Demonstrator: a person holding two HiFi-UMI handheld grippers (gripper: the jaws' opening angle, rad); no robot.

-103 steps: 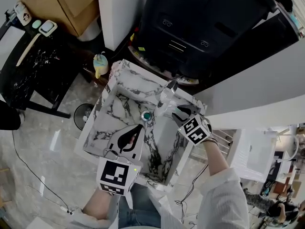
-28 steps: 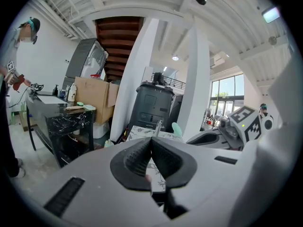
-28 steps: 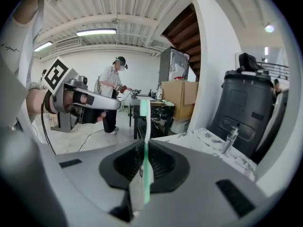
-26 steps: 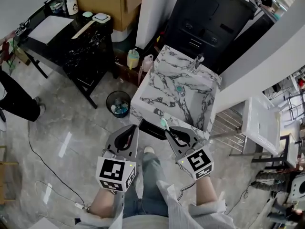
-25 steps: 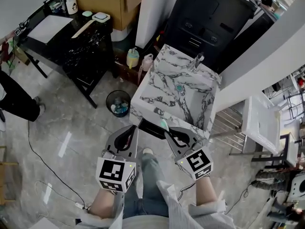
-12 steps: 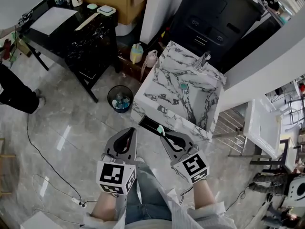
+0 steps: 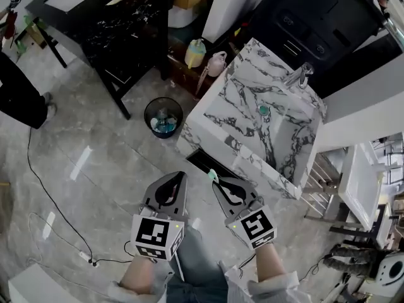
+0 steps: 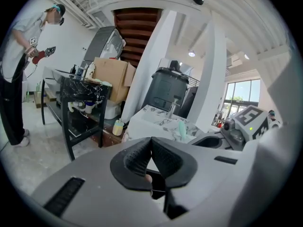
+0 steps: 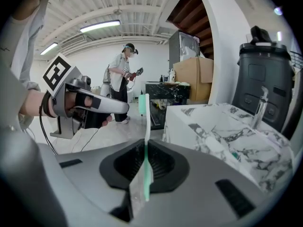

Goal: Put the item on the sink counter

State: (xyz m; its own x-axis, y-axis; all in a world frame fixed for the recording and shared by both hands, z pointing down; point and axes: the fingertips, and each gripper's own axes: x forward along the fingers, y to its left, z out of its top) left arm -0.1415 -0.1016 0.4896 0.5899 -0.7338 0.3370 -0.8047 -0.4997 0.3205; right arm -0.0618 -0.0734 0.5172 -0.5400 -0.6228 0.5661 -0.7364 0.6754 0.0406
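Observation:
The item is a white and mint-green toothbrush (image 9: 146, 145), standing upright between the pads of my right gripper (image 9: 145, 162), which is shut on it. In the head view its green head (image 7: 213, 174) pokes past the right gripper (image 7: 218, 182), over the floor short of the marble sink counter (image 7: 243, 115). The sink counter (image 9: 208, 126) lies ahead and to the right in the right gripper view. My left gripper (image 7: 177, 180) hangs beside it, jaws shut with nothing between them (image 8: 151, 156). The toothbrush (image 8: 182, 129) also shows in the left gripper view.
A black bin (image 7: 163, 116) stands on the floor left of the sink. A yellow bottle (image 7: 195, 52) and a pink one (image 7: 216, 62) sit by its far corner. A black marble table (image 7: 120, 17) is at the upper left, with a person (image 7: 19, 87) beside it. The faucet (image 7: 300, 74) rises at the sink's back.
Both grippers have drawn back from the sink, which now lies farther up and to the right. The toothbrush stays in the right gripper; the left stays shut.

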